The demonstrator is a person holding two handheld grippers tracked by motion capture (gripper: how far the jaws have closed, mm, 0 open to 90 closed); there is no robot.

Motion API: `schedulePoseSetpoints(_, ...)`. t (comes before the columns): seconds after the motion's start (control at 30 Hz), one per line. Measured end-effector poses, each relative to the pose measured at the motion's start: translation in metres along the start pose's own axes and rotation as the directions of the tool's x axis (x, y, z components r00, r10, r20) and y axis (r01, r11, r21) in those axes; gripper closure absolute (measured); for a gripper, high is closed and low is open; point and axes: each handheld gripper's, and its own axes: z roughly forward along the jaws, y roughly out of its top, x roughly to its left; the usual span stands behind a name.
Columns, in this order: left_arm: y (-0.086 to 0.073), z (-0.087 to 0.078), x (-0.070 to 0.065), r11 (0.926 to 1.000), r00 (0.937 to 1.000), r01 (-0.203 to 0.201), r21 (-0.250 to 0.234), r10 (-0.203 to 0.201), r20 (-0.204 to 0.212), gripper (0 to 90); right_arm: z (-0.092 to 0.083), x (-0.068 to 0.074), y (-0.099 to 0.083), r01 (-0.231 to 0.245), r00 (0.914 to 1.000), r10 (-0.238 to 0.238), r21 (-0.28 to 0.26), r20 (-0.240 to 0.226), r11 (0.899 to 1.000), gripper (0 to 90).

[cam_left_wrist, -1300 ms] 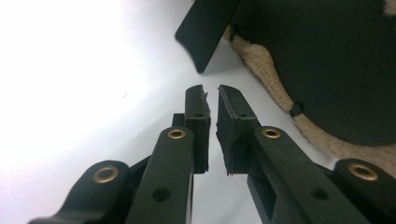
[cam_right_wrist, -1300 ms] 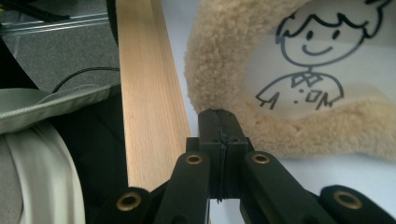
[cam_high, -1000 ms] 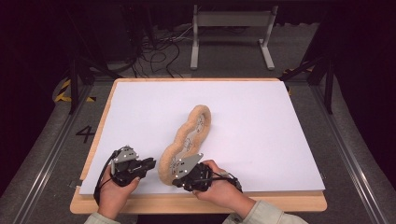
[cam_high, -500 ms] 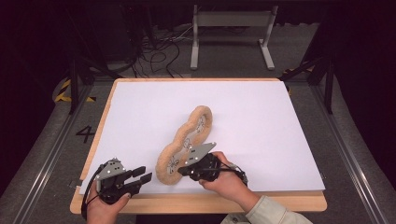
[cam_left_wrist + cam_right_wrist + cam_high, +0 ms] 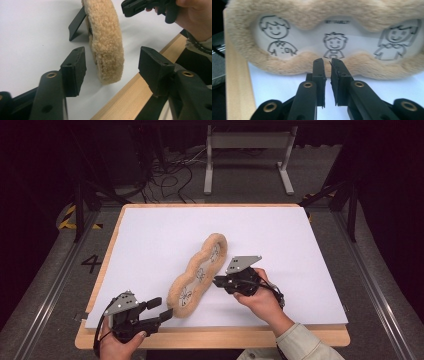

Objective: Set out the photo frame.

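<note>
A long tan plush picture frame (image 5: 200, 272) stands on its edge on the white table top, running diagonally, with three cartoon figures drawn on its face (image 5: 332, 45). A black prop (image 5: 76, 23) leans behind it. My left gripper (image 5: 161, 308) sits at the frame's near end (image 5: 107, 50). Its jaws have just been opening and now stand wide, either side of that end without touching it. My right gripper (image 5: 216, 281) faces the frame's front at its middle. Its jaws (image 5: 328, 62) have just been opening to a narrow gap, with nothing between them, just short of the plush rim.
The white sheet (image 5: 150, 235) covers a wooden table whose bare front edge (image 5: 225, 337) lies close behind both hands. Beyond the table are a metal stand (image 5: 250, 140), cables on the floor and dark frame legs.
The right gripper has moved right, away from the frame's near end to its middle, and its jaws have parted slightly. The left gripper shifted back toward the table edge and opened wide.
</note>
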Motion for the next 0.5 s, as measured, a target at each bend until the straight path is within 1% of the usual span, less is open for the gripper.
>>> schedulePoseSetpoints(0.03,0.0,0.004,-0.001,1.0,1.0,0.003,0.003,-0.003,-0.002,37.5,0.0,-0.002,-0.001,-0.006,1.0,0.006,-0.001,0.007,1.0,79.4)
schedulePoseSetpoints(0.07,0.0,0.007,-0.002,1.0,0.9999,-0.007,0.006,0.007,-0.013,36.9,-0.001,-0.004,-0.002,-0.012,0.9998,0.012,-0.004,0.014,1.0,78.1)
schedulePoseSetpoints(0.13,0.001,0.015,-0.005,0.9997,0.9995,-0.004,0.022,0.004,-0.033,36.6,-0.001,-0.008,-0.004,-0.025,0.9993,0.026,-0.006,0.028,1.0,76.2)
schedulePoseSetpoints(0.2,0.0,0.021,-0.006,0.9997,0.9993,0.002,0.026,-0.001,-0.039,36.7,-0.002,-0.011,-0.005,-0.032,0.9989,0.033,-0.007,0.033,0.999,75.1)
schedulePoseSetpoints(0.23,0.0,0.021,-0.006,0.9997,0.9993,0.002,0.026,-0.001,-0.039,36.8,-0.002,-0.012,-0.006,-0.037,0.9986,0.037,-0.007,0.037,0.999,74.8)
schedulePoseSetpoints(0.27,0.0,0.028,-0.008,0.9993,0.998,0.005,0.036,-0.003,-0.063,38.1,-0.003,-0.014,-0.007,-0.042,0.9984,0.042,-0.01,0.039,0.999,74.4)
schedulePoseSetpoints(0.3,0.0,0.028,-0.008,0.9993,0.998,0.005,0.036,-0.003,-0.063,39.4,-0.003,-0.014,-0.007,-0.042,0.9984,0.042,-0.01,0.039,0.999,74.4)
schedulePoseSetpoints(0.33,0.0,0.032,-0.008,0.999,0.9977,0.011,0.043,-0.008,-0.067,39.4,-0.004,-0.015,-0.007,-0.045,0.9982,0.046,-0.011,0.04,0.999,74.2)
schedulePoseSetpoints(0.37,0.001,0.034,-0.008,0.9991,0.9976,0.013,0.041,-0.01,-0.069,43.2,-0.005,-0.017,-0.008,-0.05,0.9978,0.05,-0.013,0.044,0.999,73.9)
schedulePoseSetpoints(0.4,0.001,0.035,-0.009,0.9985,0.998,0.024,0.049,-0.021,-0.06,47.8,-0.006,-0.018,-0.008,-0.054,0.9974,0.055,-0.014,0.046,0.998,73.7)
schedulePoseSetpoints(0.47,0.001,0.036,-0.008,0.9985,0.9977,0.011,0.053,-0.007,-0.068,58.8,-0.007,-0.02,-0.009,-0.058,0.997,0.059,-0.019,0.05,0.998,73.5)
schedulePoseSetpoints(0.5,0.001,0.036,-0.007,0.9986,0.9982,0.017,0.05,-0.014,-0.058,63.6,-0.008,-0.02,-0.009,-0.062,0.9967,0.063,-0.021,0.052,0.998,73.5)
